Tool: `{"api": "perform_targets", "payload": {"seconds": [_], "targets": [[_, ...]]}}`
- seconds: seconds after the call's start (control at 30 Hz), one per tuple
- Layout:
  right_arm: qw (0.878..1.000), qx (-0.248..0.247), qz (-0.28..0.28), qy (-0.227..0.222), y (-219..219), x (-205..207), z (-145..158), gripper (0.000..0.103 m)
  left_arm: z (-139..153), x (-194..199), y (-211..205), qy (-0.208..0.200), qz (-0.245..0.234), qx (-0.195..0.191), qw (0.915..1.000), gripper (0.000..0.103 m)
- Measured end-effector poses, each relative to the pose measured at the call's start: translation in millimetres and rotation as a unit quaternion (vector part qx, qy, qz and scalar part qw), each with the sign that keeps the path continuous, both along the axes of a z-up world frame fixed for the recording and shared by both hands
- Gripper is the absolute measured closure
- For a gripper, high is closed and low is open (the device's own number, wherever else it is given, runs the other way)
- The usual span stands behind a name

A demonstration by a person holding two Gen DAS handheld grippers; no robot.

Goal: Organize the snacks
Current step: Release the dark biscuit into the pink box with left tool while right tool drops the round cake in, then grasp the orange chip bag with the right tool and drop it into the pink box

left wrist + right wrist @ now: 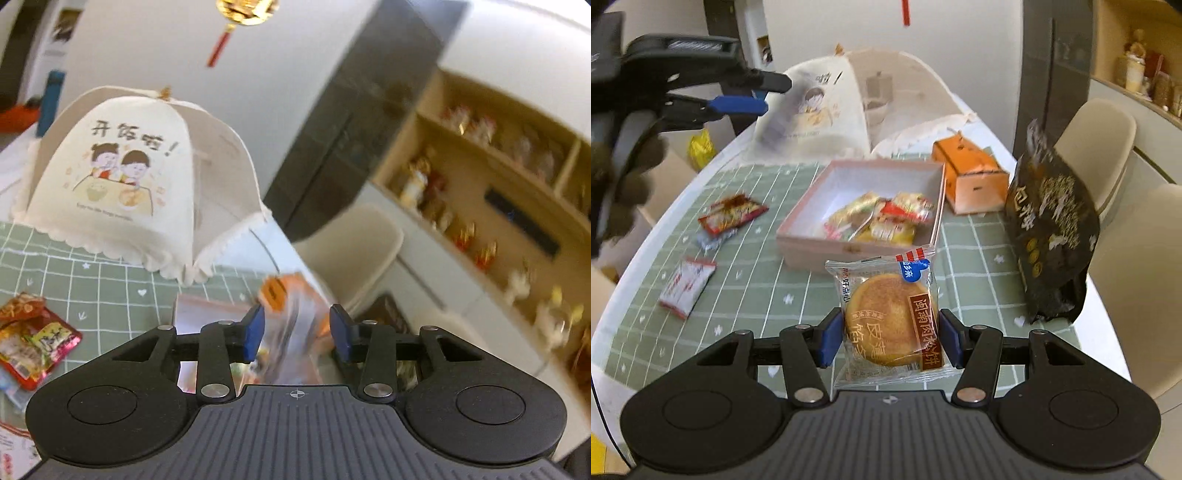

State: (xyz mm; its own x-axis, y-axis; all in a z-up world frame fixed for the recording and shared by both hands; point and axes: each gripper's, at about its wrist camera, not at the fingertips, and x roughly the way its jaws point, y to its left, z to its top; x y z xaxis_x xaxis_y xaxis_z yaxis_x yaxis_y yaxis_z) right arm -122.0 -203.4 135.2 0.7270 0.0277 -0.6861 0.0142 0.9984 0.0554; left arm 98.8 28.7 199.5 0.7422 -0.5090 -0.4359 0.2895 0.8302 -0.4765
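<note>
My right gripper (888,338) is shut on a clear-wrapped round pastry (886,321) and holds it above the green checked tablecloth (757,280), in front of the pink box (812,210), which holds several wrapped snacks (882,218). My left gripper (297,332) is open and empty, raised over the table; it also shows in the right wrist view (753,94) at the upper left. In the left wrist view the pink box (195,310) and a blurred orange box (291,306) lie below its fingers.
Loose snack packets (733,212) and a white packet (687,286) lie left of the box. An orange box (971,177) and a black bag (1052,229) stand right. A white mesh food cover (849,107) stands behind. Chairs (1108,140) and shelves are on the right.
</note>
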Motion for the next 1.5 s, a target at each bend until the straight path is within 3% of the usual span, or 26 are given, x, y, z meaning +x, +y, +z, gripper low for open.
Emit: {"api": "perform_targets", "payload": {"seconds": [0.1,0.27,0.43,0.47,0.53,0.63,0.77,0.93,1.03,1.17,1.23,1.27,1.3,1.4,1.5], "targets": [[1.000,-0.005,-0.005,0.000,-2.4,9.0,-1.4,0.048,-13.8,-7.1,19.1,0.005,0.021,0.003,0.9998,0.059],[1.000,-0.001,0.006,0.015,-3.4,37.1,-7.7,0.048,-80.0,-39.2,60.2,0.103,0.066,0.018,0.9924,0.059],[0.999,-0.007,0.044,-0.025,13.1,101.6,20.8,0.048,-129.9,-66.2,89.4,0.173,0.090,0.029,0.9805,0.060],[0.998,-0.011,0.042,-0.038,17.5,121.7,27.2,0.041,-135.0,-71.7,95.9,0.178,0.097,0.033,0.9785,0.059],[0.998,-0.034,0.028,-0.041,27.6,157.7,31.1,0.022,-140.8,-78.1,110.9,0.182,0.116,0.050,0.9752,0.059],[0.998,-0.044,0.036,-0.029,52.7,191.3,26.0,0.022,-143.5,-84.5,136.7,0.180,0.152,0.079,0.9685,0.059],[0.994,0.044,0.101,0.021,97.4,216.5,1.5,0.021,-150.1,-91.4,169.4,0.182,0.189,0.085,0.9612,0.059],[0.984,0.112,0.115,0.082,166.7,267.3,-36.2,0.021,-154.9,-94.0,200.0,0.180,0.192,0.069,0.9624,0.059],[0.983,0.104,0.123,0.093,220.3,310.1,-51.3,0.021,-158.5,-92.2,214.5,0.178,0.189,0.052,0.9643,0.059],[0.991,0.009,0.126,0.047,293.1,367.5,-71.9,0.021,-162.6,-94.0,228.3,0.187,0.181,0.039,0.9648,0.060],[0.989,0.011,0.129,0.073,310.0,391.9,-88.3,0.027,-164.8,-97.5,230.0,0.190,0.171,0.039,0.9659,0.060],[0.988,0.018,0.127,0.090,315.4,402.5,-96.7,0.043,-165.9,-99.6,231.5,0.192,0.168,0.038,0.9663,0.060],[0.985,0.028,0.130,0.107,316.6,409.5,-103.3,0.049,-167.8,-101.6,234.1,0.194,0.166,0.032,0.9663,0.060],[0.980,0.024,0.159,0.117,315.5,402.8,-110.5,0.053,-174.8,-103.8,243.4,0.199,0.170,0.012,0.9650,0.060],[0.972,0.014,0.198,0.126,307.5,370.4,-108.9,0.057,-177.2,-100.1,248.8,0.200,0.174,0.003,0.9643,0.060]]}}
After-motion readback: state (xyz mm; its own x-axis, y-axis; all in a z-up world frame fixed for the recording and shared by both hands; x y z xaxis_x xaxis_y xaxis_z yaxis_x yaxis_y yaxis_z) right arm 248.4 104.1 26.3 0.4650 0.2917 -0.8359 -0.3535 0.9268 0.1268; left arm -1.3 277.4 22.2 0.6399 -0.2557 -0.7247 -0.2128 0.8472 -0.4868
